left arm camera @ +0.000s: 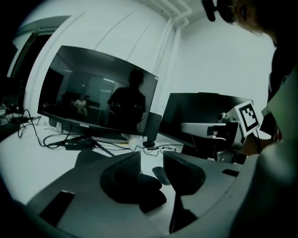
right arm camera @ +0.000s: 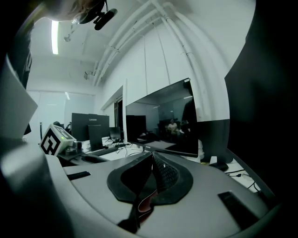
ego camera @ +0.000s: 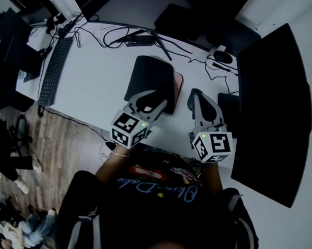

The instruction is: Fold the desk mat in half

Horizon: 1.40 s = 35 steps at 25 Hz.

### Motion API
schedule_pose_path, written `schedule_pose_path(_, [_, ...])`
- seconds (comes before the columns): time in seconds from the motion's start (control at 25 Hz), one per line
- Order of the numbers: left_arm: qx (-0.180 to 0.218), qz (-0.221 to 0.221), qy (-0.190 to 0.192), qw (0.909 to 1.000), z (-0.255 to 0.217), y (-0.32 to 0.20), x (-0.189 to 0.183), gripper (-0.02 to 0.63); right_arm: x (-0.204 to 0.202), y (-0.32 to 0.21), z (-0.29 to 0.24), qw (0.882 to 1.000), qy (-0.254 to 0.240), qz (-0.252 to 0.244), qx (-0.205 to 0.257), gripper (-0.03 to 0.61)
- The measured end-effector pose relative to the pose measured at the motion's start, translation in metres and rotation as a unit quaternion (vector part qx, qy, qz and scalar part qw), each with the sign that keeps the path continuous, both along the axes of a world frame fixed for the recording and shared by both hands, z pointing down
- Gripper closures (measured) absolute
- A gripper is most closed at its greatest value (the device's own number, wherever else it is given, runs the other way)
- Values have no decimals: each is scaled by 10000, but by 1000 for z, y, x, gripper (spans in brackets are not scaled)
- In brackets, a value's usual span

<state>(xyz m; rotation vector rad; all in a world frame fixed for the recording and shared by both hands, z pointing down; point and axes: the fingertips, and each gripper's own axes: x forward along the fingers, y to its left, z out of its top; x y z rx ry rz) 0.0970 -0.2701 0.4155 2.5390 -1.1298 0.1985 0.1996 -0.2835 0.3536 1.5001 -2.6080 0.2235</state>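
Note:
The dark desk mat (ego camera: 149, 81) lies folded on the white desk, a pink strip of its underside showing along its right edge. My left gripper (ego camera: 151, 99) hovers over the mat's near edge with its jaws apart and nothing between them. In the left gripper view the gripper (left arm camera: 152, 159) has the mat (left arm camera: 139, 188) showing dark below the gap. My right gripper (ego camera: 194, 93) is just right of the mat, shut and apart from it. In the right gripper view its jaws (right arm camera: 152, 158) meet, with a reddish sliver of mat (right arm camera: 145, 204) below them.
A black keyboard (ego camera: 54, 70) lies at the desk's left end. Cables and a power brick (ego camera: 139, 40) run along the back, with a mouse (ego camera: 222, 57) at the back right. A large dark monitor (ego camera: 273, 100) fills the right side. Another monitor (left arm camera: 98, 93) stands behind the mat.

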Motion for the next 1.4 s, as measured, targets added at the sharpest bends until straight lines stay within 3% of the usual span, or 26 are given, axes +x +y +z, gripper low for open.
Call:
schedule_pose_path(0.24, [796,-346,-407,9954,-45,1,-27,590,-7,-2,-11,9995,-6,-104,292,578])
schedule_pose_path(0.36, [962,-487,-460,9931,-60,3,-33,600,-11,-2,-14,9991,-21,-211,366,578])
schedule_pose_path(1.4, [1037,-622,-526,9913,-78,11,-56,600,-33,3,-22,9975,-58,-487,507,579])
